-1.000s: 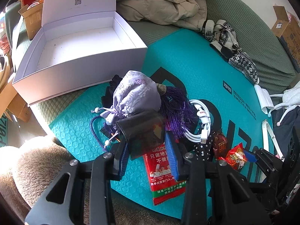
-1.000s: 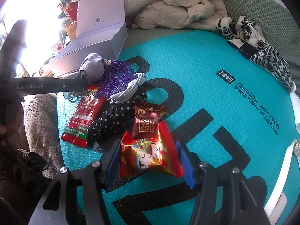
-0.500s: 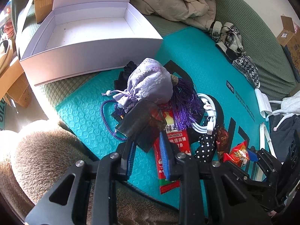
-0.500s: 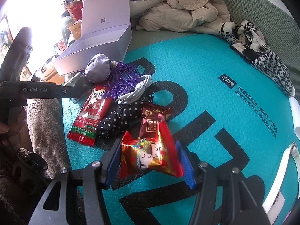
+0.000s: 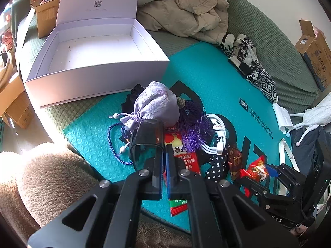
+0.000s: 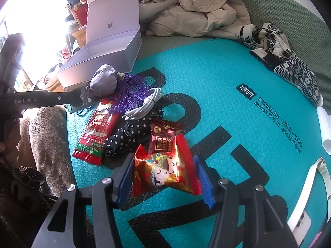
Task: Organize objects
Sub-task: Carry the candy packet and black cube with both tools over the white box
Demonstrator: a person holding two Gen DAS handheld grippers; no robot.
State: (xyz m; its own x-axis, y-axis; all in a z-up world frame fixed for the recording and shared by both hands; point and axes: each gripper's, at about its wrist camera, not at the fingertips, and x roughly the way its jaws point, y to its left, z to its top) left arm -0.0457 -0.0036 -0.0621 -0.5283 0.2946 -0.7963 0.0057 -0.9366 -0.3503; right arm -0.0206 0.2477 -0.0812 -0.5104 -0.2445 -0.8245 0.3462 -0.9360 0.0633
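My left gripper (image 5: 164, 163) is shut on a dark translucent case (image 5: 148, 137), held just above the teal mat (image 5: 217, 82) in front of a lilac drawstring pouch (image 5: 155, 104). An open white box (image 5: 93, 51) sits behind the pouch. My right gripper (image 6: 165, 177) is shut on a red cartoon snack packet (image 6: 165, 169). The pile beside it holds a red spicy-strip packet (image 6: 97, 132), a polka-dot cloth (image 6: 126, 136), a dark chocolate packet (image 6: 163, 138), a white cable (image 6: 146, 103) and a purple tassel (image 6: 128, 91).
A beige jacket (image 5: 186, 6) lies behind the box. Patterned knit socks (image 5: 252, 66) lie at the mat's far edge. A brown fleece blanket (image 5: 41, 175) lies at the lower left. Cardboard boxes (image 5: 314, 47) stand at the right. A white phone (image 6: 302, 223) lies at the lower right.
My left gripper has closed on the dark case and lifted it back from the pouch. My right gripper still holds the red snack packet, raised slightly.
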